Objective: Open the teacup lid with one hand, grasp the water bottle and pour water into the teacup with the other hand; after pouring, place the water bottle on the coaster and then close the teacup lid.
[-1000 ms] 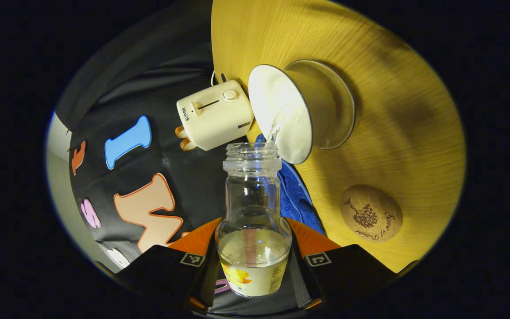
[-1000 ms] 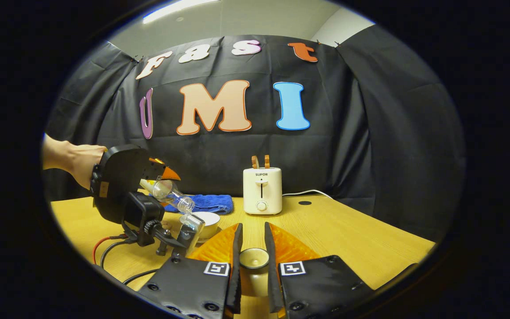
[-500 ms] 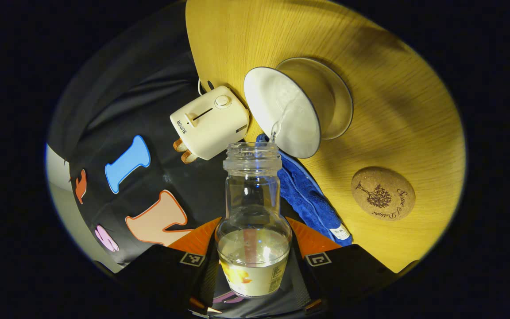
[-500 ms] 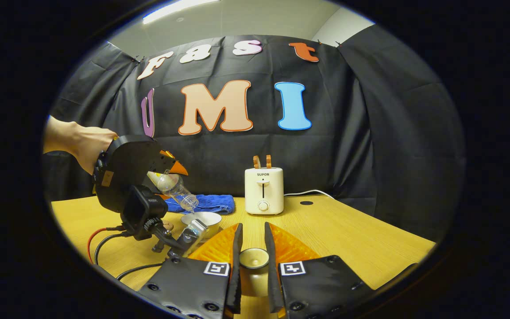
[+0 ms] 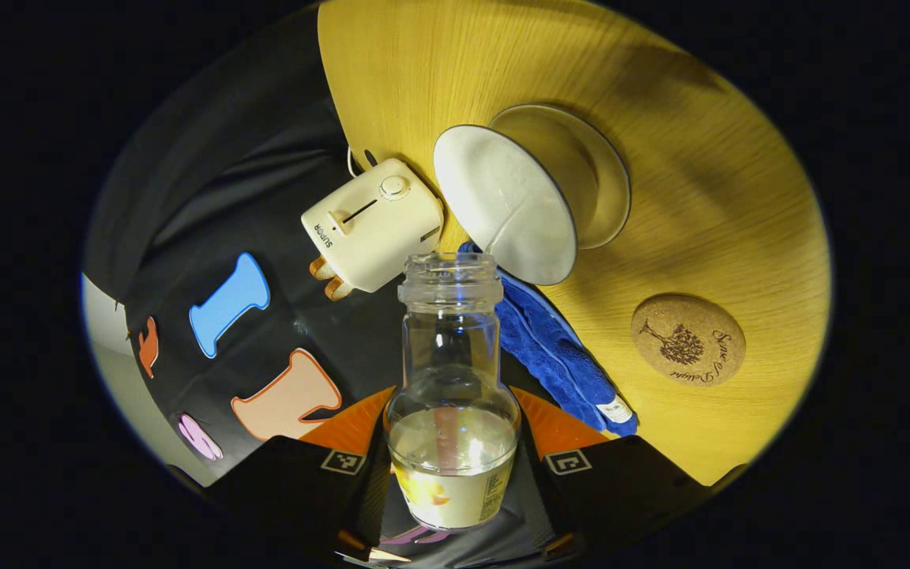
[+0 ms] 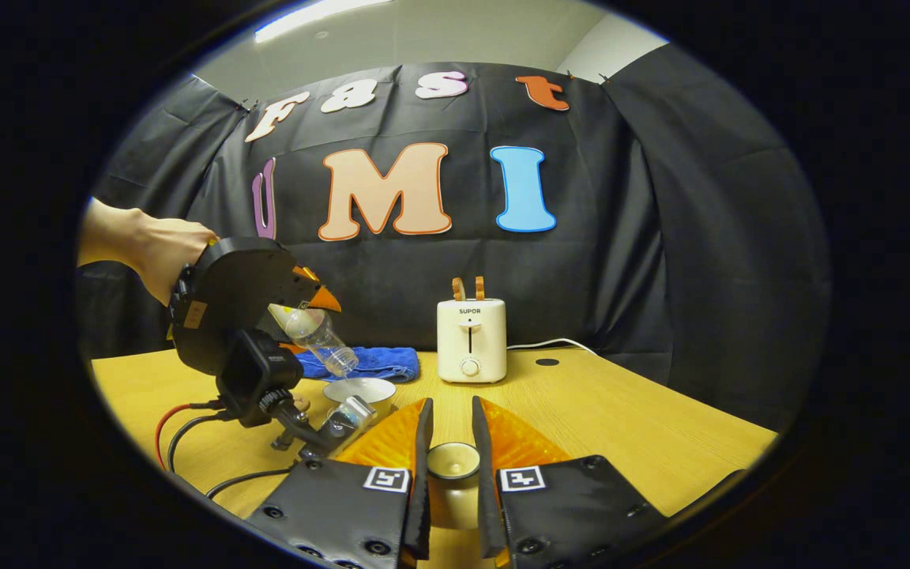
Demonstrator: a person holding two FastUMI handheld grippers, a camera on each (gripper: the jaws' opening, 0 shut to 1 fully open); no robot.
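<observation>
Teacup: one, white, open, on its saucer on the desk (image 5: 708,197); teacup (image 5: 506,201) sits at 1 o'clock from the bottle mouth in the left gripper view.
Water bottle: one clear water bottle (image 5: 451,395), some water inside, uncapped, tilted mouth-down above the cup in the right gripper view.
Left gripper: left gripper (image 5: 453,462), jaws clamped on the bottle's body; a hand (image 6: 151,253) holds it raised at 9 o'clock in the right gripper view.
Lid: one lid (image 6: 453,462), nipped at its knob between the jaws of the right gripper (image 6: 451,442), above the desk.
Coaster: one cork coaster (image 5: 688,340), bare, at 3 o'clock.
Others: one toaster (image 6: 469,340), one blue cloth (image 5: 558,356).
</observation>
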